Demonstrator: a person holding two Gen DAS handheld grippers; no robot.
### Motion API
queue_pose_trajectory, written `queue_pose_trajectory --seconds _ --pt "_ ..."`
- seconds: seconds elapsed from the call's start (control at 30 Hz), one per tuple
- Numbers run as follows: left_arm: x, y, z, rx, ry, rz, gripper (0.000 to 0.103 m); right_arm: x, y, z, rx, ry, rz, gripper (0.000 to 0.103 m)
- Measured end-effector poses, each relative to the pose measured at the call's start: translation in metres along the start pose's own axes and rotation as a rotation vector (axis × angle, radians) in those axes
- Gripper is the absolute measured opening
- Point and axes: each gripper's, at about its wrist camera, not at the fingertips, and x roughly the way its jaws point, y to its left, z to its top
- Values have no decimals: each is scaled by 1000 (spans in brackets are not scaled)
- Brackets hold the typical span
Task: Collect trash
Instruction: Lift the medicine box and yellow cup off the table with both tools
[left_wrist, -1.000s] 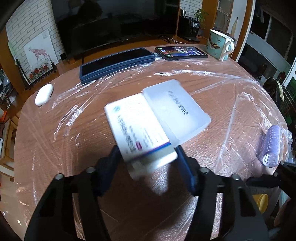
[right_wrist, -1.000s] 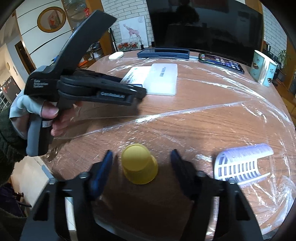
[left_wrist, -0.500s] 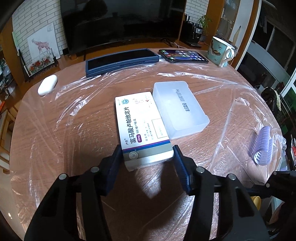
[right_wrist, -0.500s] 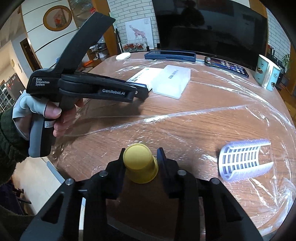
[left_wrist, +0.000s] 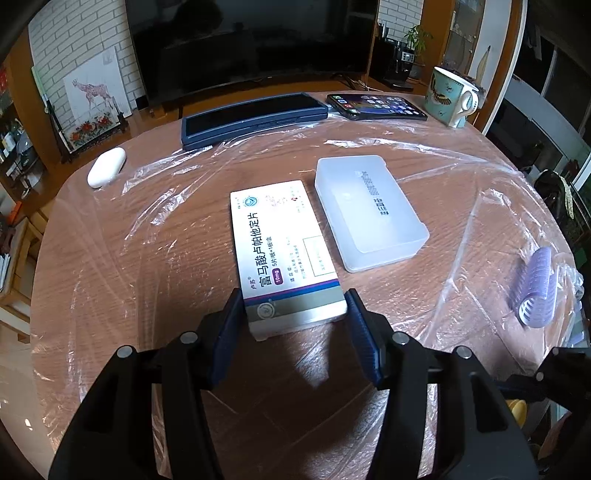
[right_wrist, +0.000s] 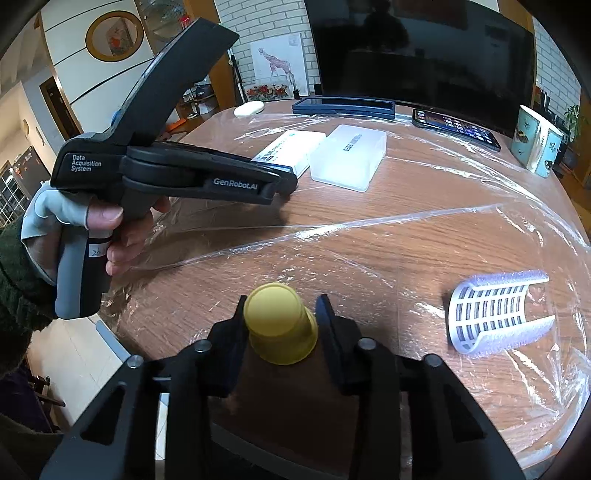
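A white medicine box (left_wrist: 280, 243) with purple print lies lengthwise on the film-covered round table (left_wrist: 147, 229). My left gripper (left_wrist: 295, 310) is shut on the box's near end, one blue pad on each side. In the right wrist view a hand holds that gripper (right_wrist: 291, 181) low over the same box (right_wrist: 291, 146). A small yellow cup (right_wrist: 279, 325) stands upside down near the table's front edge. My right gripper (right_wrist: 282, 317) is shut on it. Its jaws are opening slightly, and the pads still touch the cup's sides.
A translucent plastic case (left_wrist: 369, 210) lies right beside the medicine box. A purple hair roller (right_wrist: 495, 314) rests to the right of the cup. At the far edge sit a white earbud case (left_wrist: 107, 171), a dark blue case (left_wrist: 255, 118), a phone (left_wrist: 376, 107) and a mug (left_wrist: 450, 96).
My right gripper's jaws closed from wide apart onto the yellow cup. The medicine box, blurred and tilted a second ago, now sits still and straight in my left gripper.
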Motion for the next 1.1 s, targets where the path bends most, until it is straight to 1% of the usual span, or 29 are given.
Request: queue_pose_trajectory --seconds 0.17,0.47,0.57,0.83,1.1 --pt "-3 4 -1 -33 -15 -24 55 -6 -3 1 24 -22 9 33" --pt "-24 7 -10 -62 -54 -59 54 -23 -17 10 83 -55 56 33" --pt "-32 7 -14 -75 -68 -68 54 -26 -19 10 85 -60 56 33" --pt "-51 10 -17 -109 -117 -73 54 -32 -28 5 109 -58 42 33" --pt "-61 10 -17 -113 -147 -56 53 -33 -26 5 99 -61 50 33"
